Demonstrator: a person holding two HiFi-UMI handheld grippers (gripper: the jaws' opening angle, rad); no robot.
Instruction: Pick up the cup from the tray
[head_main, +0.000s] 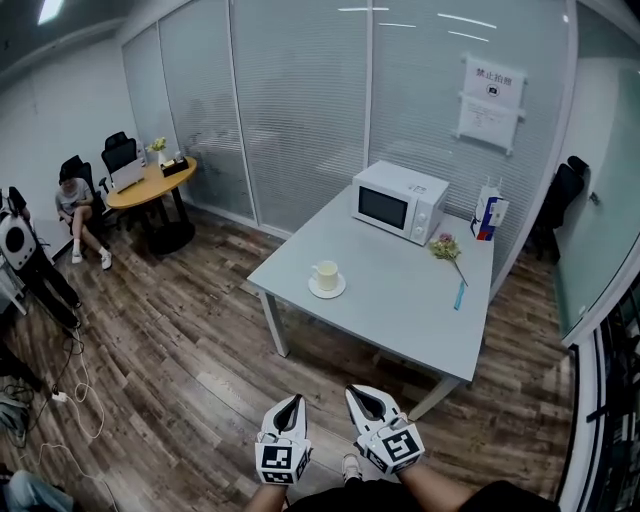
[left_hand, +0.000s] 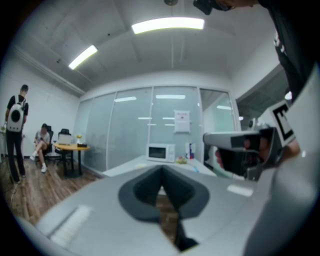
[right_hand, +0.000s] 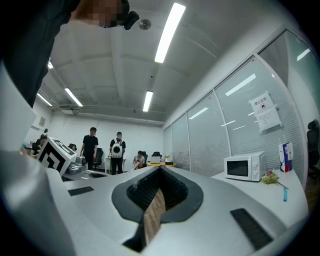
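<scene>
A cream cup (head_main: 325, 274) stands upright on a small round white tray (head_main: 327, 290) near the left front corner of a grey table (head_main: 400, 300). Both grippers hang low over the wooden floor, well short of the table and far from the cup. My left gripper (head_main: 293, 399) is shut with nothing in it. My right gripper (head_main: 353, 391), beside it, is shut too and empty. In the left gripper view the jaws (left_hand: 161, 173) meet at the tips. The right gripper view shows its jaws (right_hand: 160, 171) closed as well. The cup does not show in either gripper view.
On the table stand a white microwave (head_main: 399, 201), a carton (head_main: 489, 214), a small bunch of flowers (head_main: 446, 247) and a blue pen (head_main: 459, 297). A glass wall runs behind. At the left are a round wooden table (head_main: 150, 183), a seated person (head_main: 76, 205) and floor cables (head_main: 70, 395).
</scene>
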